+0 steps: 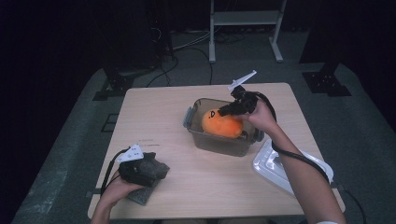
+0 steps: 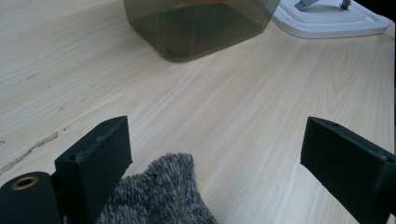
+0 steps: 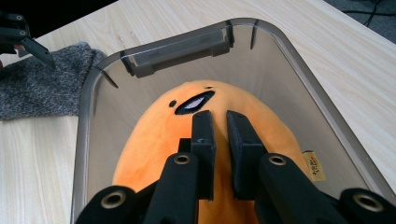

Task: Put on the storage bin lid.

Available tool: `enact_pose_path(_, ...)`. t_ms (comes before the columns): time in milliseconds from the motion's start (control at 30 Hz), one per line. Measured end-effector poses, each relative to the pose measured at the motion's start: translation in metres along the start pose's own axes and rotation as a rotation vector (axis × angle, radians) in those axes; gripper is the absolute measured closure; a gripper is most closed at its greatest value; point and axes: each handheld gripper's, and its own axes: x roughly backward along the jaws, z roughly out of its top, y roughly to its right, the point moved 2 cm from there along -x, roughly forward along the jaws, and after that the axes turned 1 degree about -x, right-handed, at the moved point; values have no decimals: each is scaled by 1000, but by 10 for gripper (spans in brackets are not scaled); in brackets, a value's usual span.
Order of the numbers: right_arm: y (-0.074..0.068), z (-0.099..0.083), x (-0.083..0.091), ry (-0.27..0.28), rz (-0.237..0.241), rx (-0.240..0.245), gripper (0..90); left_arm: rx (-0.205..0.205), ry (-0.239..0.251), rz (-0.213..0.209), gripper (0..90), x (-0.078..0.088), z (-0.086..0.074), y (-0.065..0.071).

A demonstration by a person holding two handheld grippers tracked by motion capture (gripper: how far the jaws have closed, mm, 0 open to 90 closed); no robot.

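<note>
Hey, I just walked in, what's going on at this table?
A person is working with a gripper in each hand. The right gripper has its jaws pinched on an orange plush toy sitting in a clear plastic bin. The left gripper rests open over a grey fuzzy cloth at the table's near edge. The bin's white lid lies beside it.

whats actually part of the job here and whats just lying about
In use:
- orange plush toy, pinched by the right gripper
- clear bin holding it
- white lid, off, beside the bin
- grey fuzzy cloth at the open left gripper

Lying about:
- metal stand behind the table
- floor cables
</note>
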Motion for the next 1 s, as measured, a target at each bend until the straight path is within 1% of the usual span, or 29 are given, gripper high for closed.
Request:
enact_pose_path(367,-3,-4,-4,-23,5,1,795,-1,-2,0,79,0,0,0)
enact_pose_path(533,-4,-3,-4,-28,6,8,796,0,-1,0,79,0,0,0)
enact_pose_path(1000,-4,-5,-6,-33,9,4,798,1,-1,0,79,0,0,0)
